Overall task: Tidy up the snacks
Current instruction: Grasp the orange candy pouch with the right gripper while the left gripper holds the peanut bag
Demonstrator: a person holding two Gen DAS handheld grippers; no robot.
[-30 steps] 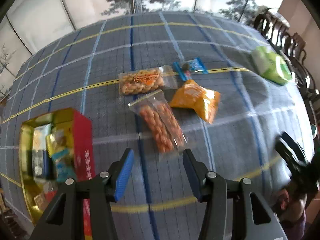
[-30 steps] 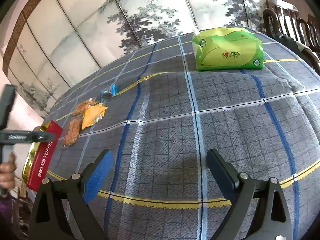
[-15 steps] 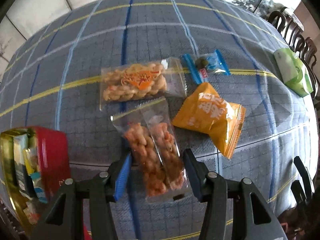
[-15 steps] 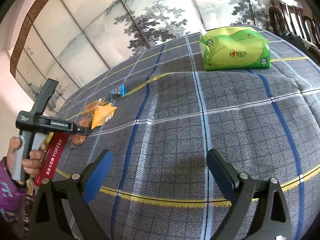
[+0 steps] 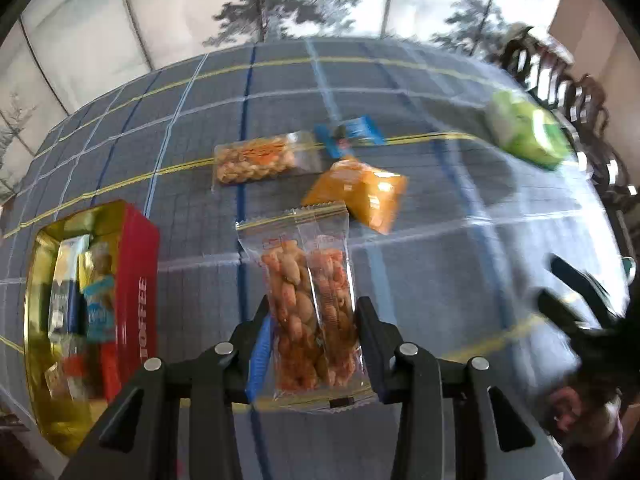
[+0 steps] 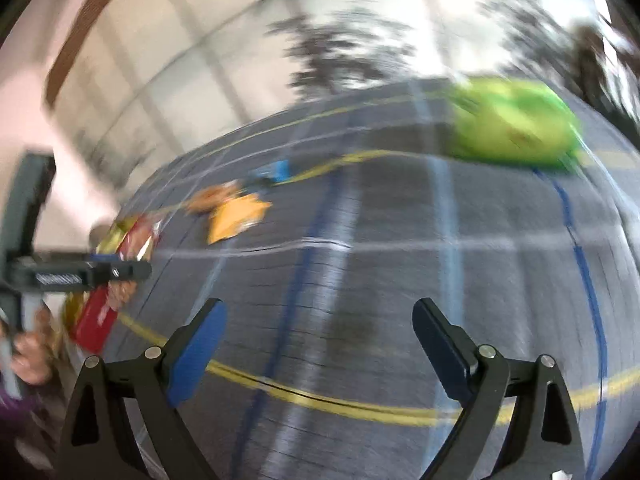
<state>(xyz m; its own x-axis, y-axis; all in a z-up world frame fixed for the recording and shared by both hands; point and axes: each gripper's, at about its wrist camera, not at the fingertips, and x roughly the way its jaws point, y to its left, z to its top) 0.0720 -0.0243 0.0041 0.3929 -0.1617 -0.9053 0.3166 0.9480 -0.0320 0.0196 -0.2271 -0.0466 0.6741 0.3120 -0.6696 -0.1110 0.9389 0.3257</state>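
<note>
The left gripper, fingers closing on the clear peanut packet held lengthwise, has the red toffee tin just left; the right gripper gapes empty.

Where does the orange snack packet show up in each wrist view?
Left wrist: orange snack packet lies just above centre, beyond the clear twist packet.
Right wrist: orange snack packet sits left of centre, blurred.
Shared landmark: green tissue pack, upper right in both.
</note>
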